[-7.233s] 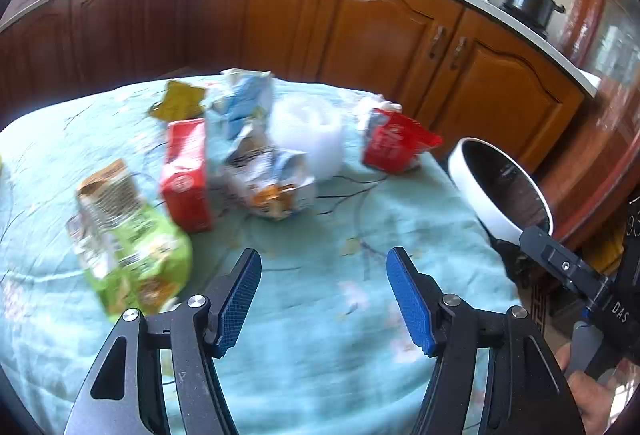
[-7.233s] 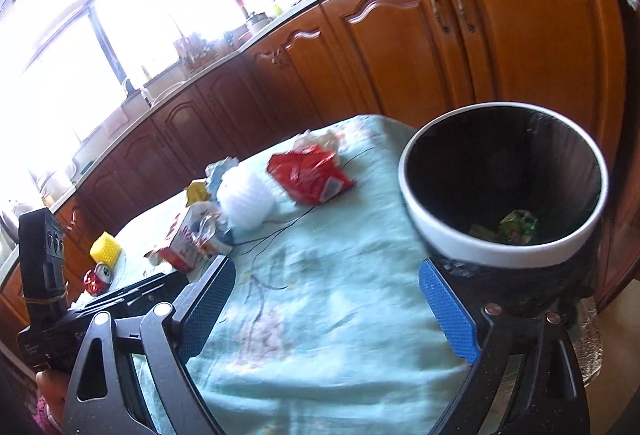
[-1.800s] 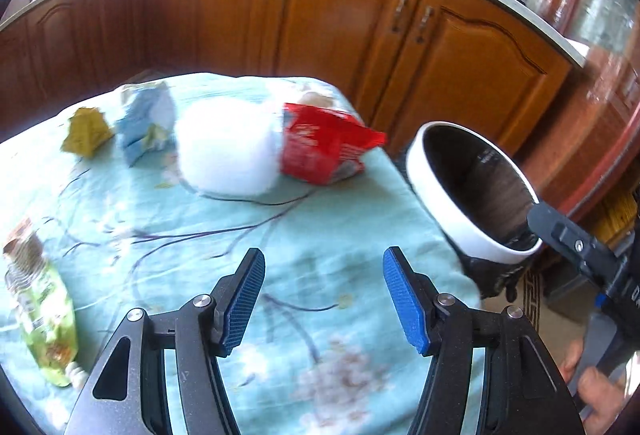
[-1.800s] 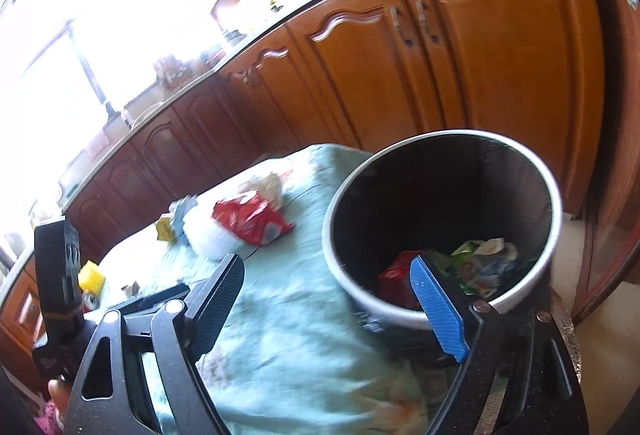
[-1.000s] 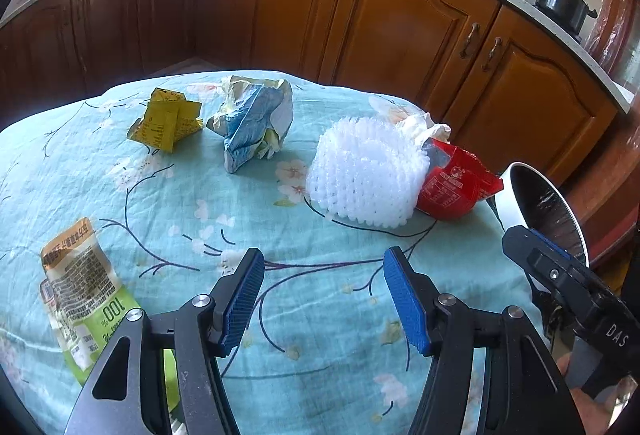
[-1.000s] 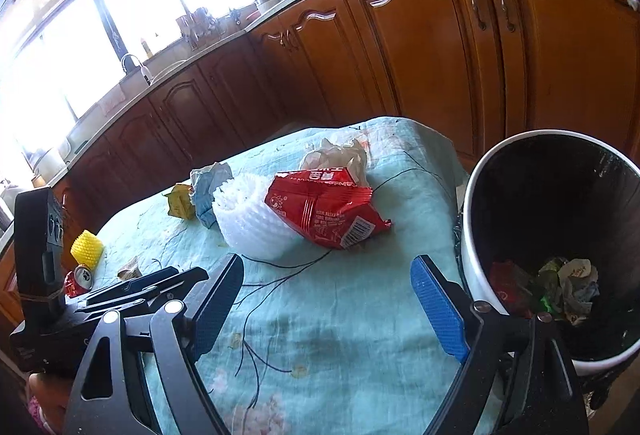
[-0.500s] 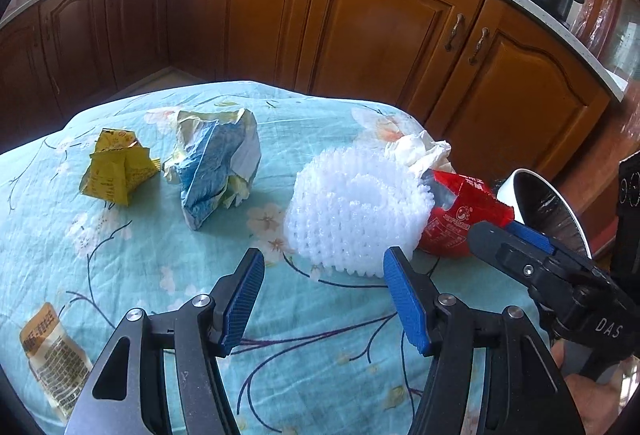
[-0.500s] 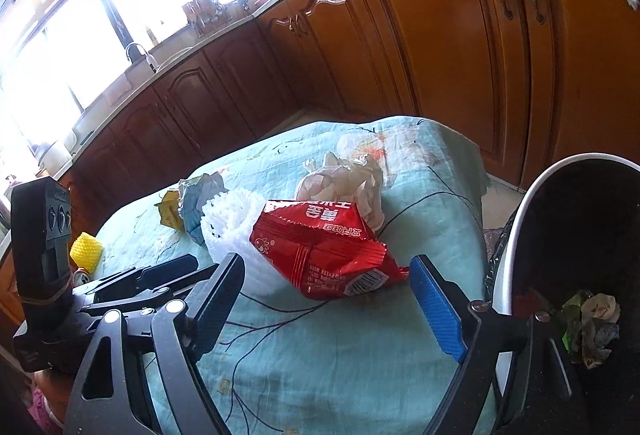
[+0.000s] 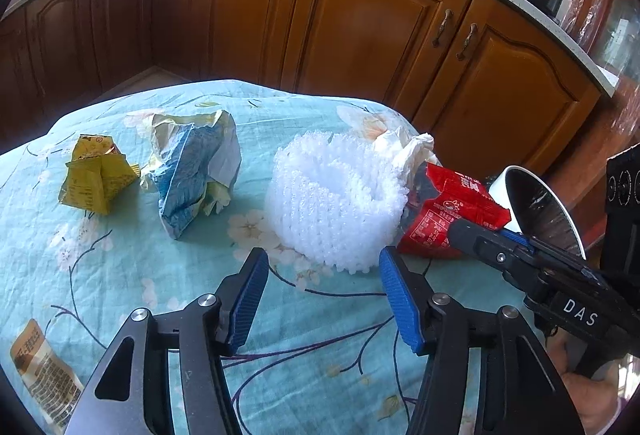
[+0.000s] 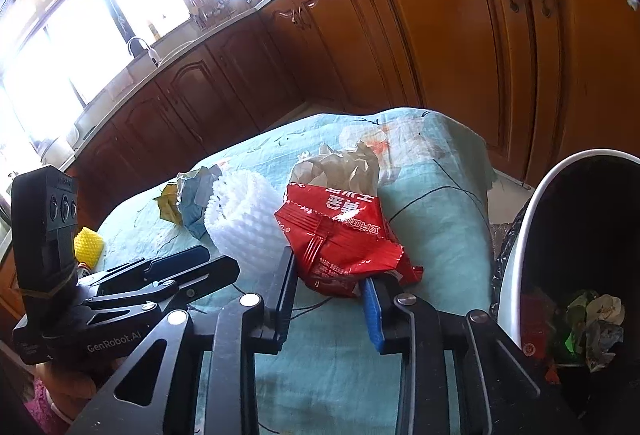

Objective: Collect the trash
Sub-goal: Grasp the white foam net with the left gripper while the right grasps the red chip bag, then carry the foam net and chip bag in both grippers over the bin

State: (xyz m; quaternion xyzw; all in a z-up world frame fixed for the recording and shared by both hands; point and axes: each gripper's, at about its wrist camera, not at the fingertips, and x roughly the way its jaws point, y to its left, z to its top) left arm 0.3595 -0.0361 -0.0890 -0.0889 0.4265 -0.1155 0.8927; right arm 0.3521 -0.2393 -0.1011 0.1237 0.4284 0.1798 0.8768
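A red snack bag (image 10: 340,239) lies on the teal flowered cloth (image 10: 436,203); it also shows in the left wrist view (image 9: 444,219). My right gripper (image 10: 328,287) has its jaws half closed around the bag's near end, touching it on both sides. A white foam net (image 9: 332,195) sits beside the bag, with crumpled white paper (image 9: 408,151) behind. My left gripper (image 9: 320,275) is open and empty, just in front of the foam net. A blue-white wrapper (image 9: 196,171) and a yellow wrapper (image 9: 96,179) lie farther left.
A white bin with a black liner (image 10: 532,235) stands off the table's right edge, with trash in it. A printed packet (image 9: 40,375) lies at the near left. Wooden cabinets (image 9: 360,27) run behind the table. A yellow foam piece (image 10: 88,243) sits far left.
My right gripper has moved forward onto the red bag and its jaws have narrowed around it. My left gripper has moved closer to the foam net.
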